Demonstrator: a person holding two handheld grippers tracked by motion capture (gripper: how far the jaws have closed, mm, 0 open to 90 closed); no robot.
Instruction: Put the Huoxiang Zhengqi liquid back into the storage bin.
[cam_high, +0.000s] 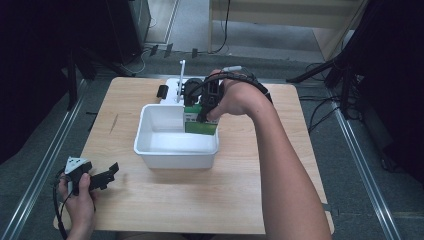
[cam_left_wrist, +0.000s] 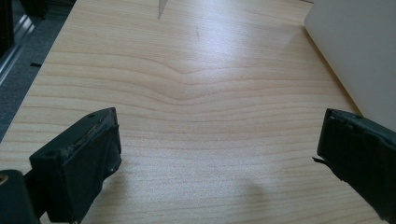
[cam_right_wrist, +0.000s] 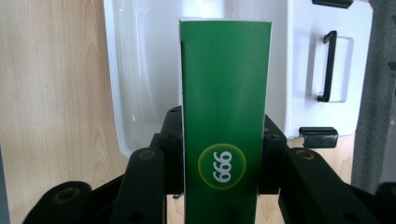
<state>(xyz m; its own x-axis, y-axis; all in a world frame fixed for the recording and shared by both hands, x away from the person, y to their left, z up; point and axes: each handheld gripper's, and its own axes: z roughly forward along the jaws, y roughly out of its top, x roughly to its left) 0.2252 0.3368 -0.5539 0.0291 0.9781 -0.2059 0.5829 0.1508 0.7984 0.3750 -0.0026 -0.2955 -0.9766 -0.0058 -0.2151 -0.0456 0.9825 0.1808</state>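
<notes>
Clamping the green box (cam_right_wrist: 224, 116) in your right gripper (cam_right_wrist: 223, 154) over the white tub (cam_high: 150, 150); left gripper (cam_left_wrist: 219, 154) jaws wide apart

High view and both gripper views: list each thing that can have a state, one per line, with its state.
Green box: upright, clamped, at the tub's far right corner.
Right tongs: shut on the green box.
Left tongs: open, nothing between them, low over the table.
White tub: upright, open-topped.
</notes>
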